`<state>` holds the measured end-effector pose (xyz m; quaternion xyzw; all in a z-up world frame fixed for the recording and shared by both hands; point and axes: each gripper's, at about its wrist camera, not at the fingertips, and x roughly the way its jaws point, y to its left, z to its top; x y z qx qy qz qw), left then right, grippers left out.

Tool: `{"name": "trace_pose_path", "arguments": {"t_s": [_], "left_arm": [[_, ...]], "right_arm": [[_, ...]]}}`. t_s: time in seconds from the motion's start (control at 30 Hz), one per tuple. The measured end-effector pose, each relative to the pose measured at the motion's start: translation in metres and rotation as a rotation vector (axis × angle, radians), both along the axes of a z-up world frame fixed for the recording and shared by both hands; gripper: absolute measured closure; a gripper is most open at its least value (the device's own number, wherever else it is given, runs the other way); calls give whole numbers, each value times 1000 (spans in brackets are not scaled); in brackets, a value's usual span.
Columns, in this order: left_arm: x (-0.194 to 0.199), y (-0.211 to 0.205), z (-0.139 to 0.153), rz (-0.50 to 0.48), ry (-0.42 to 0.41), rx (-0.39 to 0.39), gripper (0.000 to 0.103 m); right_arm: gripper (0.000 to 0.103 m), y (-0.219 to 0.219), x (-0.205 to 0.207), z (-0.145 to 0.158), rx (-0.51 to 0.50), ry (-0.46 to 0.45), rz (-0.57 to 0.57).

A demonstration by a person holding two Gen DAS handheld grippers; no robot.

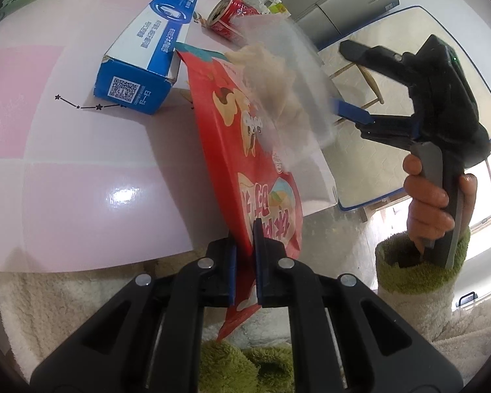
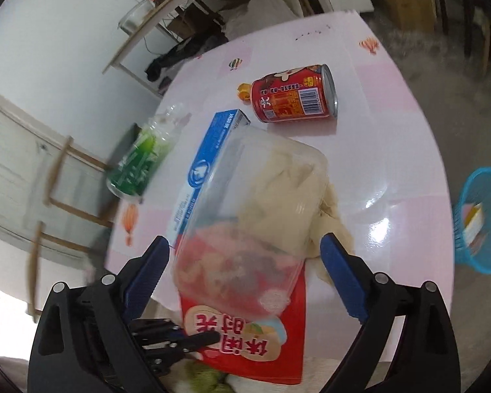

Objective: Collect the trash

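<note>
The left gripper (image 1: 245, 262) pinches the bottom of a red snack bag (image 1: 245, 137) and holds it up like a sack. Just past its fingers, a clear plastic tray (image 2: 245, 203) with crumpled tissue (image 2: 288, 180) sits at the bag's mouth. The right gripper (image 2: 245, 271) is spread wide around the tray, not pressing it. It should let the tray slide all the way in. Farther off lie a blue box (image 1: 144, 55) and a red can (image 2: 294, 98). The bag's big Chinese words are upside down.
</note>
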<state>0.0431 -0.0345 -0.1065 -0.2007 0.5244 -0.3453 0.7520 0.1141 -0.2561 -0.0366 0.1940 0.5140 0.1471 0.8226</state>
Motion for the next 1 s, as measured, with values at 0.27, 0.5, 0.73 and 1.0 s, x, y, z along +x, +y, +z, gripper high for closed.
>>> {"name": "trace_pose_path", "arguments": {"t_s": [0.27,0.5,0.73,1.0], "left_arm": [[0,-2,-3,0,1,2,96],[-2,-4,-5,-1,-9,7,96],[-5,-12,-5,-9,-26,10,96],[-5,-16,-6,-28,-38,12,96]], "right_arm": [[12,6,-19,8,-30,-25,-73],[11,16,10,20,-24,45,-40],[11,8,62,8,135,392,-97],[11,28,101,-2,-83,613,-216]]}}
